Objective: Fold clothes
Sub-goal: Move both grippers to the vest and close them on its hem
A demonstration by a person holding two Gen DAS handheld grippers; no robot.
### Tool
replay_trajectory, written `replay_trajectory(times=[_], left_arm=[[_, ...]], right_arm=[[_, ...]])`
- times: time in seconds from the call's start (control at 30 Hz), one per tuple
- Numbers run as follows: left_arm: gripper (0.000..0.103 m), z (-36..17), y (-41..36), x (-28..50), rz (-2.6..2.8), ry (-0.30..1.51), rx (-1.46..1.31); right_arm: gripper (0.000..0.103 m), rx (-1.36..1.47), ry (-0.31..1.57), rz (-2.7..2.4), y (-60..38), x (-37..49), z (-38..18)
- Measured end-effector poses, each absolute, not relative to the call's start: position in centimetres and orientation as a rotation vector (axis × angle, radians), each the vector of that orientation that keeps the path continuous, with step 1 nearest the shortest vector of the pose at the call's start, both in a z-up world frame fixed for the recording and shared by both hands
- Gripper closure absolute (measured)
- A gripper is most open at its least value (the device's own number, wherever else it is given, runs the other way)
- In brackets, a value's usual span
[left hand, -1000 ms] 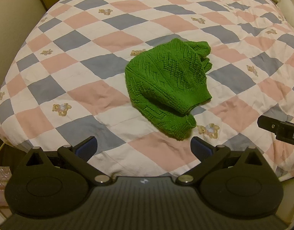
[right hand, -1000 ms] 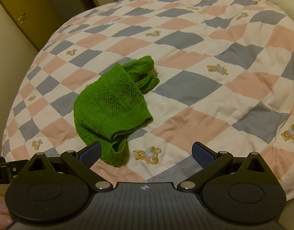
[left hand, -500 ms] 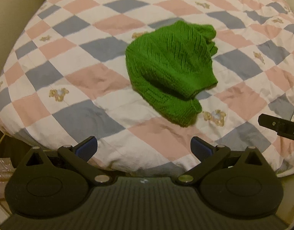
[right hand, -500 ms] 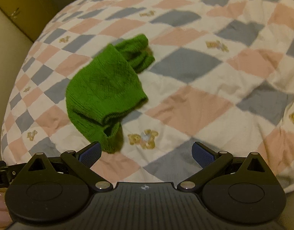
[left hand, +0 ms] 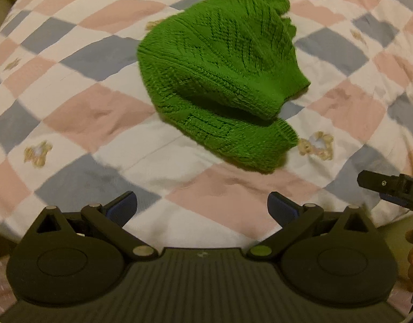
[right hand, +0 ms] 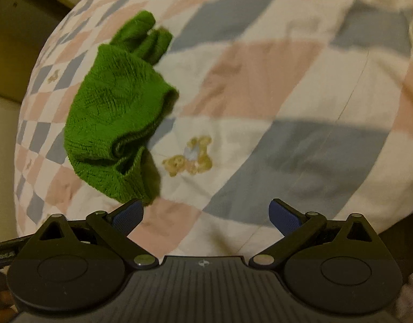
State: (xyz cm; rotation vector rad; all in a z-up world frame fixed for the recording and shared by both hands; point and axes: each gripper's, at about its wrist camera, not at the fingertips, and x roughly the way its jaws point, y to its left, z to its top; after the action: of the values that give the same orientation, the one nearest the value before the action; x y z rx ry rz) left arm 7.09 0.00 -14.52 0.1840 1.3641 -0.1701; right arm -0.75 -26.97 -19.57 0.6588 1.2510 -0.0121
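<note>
A crumpled green knitted sweater (left hand: 222, 80) lies on the checkered quilt (left hand: 98, 113); its ribbed hem faces me. My left gripper (left hand: 202, 207) hovers open over the bed's near edge, a short way in front of the sweater, holding nothing. In the right wrist view the same sweater (right hand: 117, 110) sits to the upper left. My right gripper (right hand: 206, 214) is open and empty, its left blue pad (right hand: 128, 216) just short of the sweater's lowest fold. The right gripper's tip (left hand: 389, 188) also shows at the right edge of the left wrist view.
The quilt (right hand: 300, 102) has pink, grey and white squares with small teddy-bear prints (right hand: 189, 156). The bed's rounded edge drops off just below both grippers. A beige wall or cabinet (right hand: 7, 53) stands to the left of the bed.
Both grippers have moved forward and down toward the sweater, which now looks much larger in both views. Both stayed open. The sweater has not moved on the quilt.
</note>
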Motion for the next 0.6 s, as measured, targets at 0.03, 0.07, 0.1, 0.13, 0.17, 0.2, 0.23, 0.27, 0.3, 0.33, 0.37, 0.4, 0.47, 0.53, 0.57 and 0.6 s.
replay_trajectory(times=[0.03,0.07,0.1,0.13,0.17,0.2,0.23,0.27,0.3,0.33,0.37,0.4,0.47,0.53,0.57,0.6], left_arm=[[0.001,-15.1,0.3,7.5,-0.18,1.366,0.194],[0.001,-15.7,0.5,8.0,-0.19,1.369,0.205],[0.001,-16.3,0.8,8.4,-0.201,1.371,0.215],[0.001,-16.9,1.1,8.9,-0.211,1.373,0.226],[0.001,-17.5,1.4,9.3,-0.221,1.375,0.236],[0.002,-18.1,1.6,9.8,-0.231,1.377,0.246],[0.004,-18.7,1.9,10.2,-0.242,1.379,0.257],[0.007,-19.3,2.2,10.6,-0.252,1.381,0.267],[0.008,-19.9,2.4,11.1,-0.262,1.383,0.278],[0.008,-20.5,2.7,11.5,-0.272,1.384,0.288],[0.008,-21.0,3.0,11.9,-0.283,1.385,0.296],[0.009,-21.2,3.3,12.2,-0.294,1.382,0.302],[0.013,-21.4,3.9,12.9,-0.312,1.373,0.314],[0.019,-21.4,4.6,13.5,-0.336,1.365,0.309],[0.021,-21.3,4.9,13.8,-0.349,1.359,0.301],[0.023,-21.0,5.2,14.1,-0.365,1.346,0.294]], right_arm=[[0.013,0.681,1.252,-0.018,-26.7,-0.9,-20.3],[0.015,0.704,1.252,-0.023,-26.3,-1.0,-21.1],[0.015,0.719,1.242,-0.02,-25.8,-1.0,-21.6],[0.016,0.731,1.23,-0.015,-25.3,-1.0,-22.0],[0.018,0.744,1.217,-0.01,-24.7,-1.0,-22.4],[0.02,0.756,1.204,-0.005,-24.1,-1.0,-22.8],[0.025,0.769,1.191,0.0,-23.6,-0.9,-23.2],[0.033,0.785,1.182,0.005,-23.2,-0.5,-23.3],[0.038,0.796,1.17,0.009,-22.6,-0.2,-23.6],[0.047,0.801,1.154,0.013,-22.0,0.1,-23.9],[0.053,0.806,1.139,0.011,-21.6,0.3,-24.0],[0.054,0.817,1.118,0.005,-21.4,0.5,-24.2],[0.054,0.841,1.087,0.001,-21.2,0.7,-24.3],[0.054,0.864,1.056,-0.003,-21.0,0.9,-24.3],[0.054,0.876,1.041,-0.005,-20.9,1.0,-24.4],[0.054,0.888,1.026,-0.007,-20.8,1.1,-24.4]])
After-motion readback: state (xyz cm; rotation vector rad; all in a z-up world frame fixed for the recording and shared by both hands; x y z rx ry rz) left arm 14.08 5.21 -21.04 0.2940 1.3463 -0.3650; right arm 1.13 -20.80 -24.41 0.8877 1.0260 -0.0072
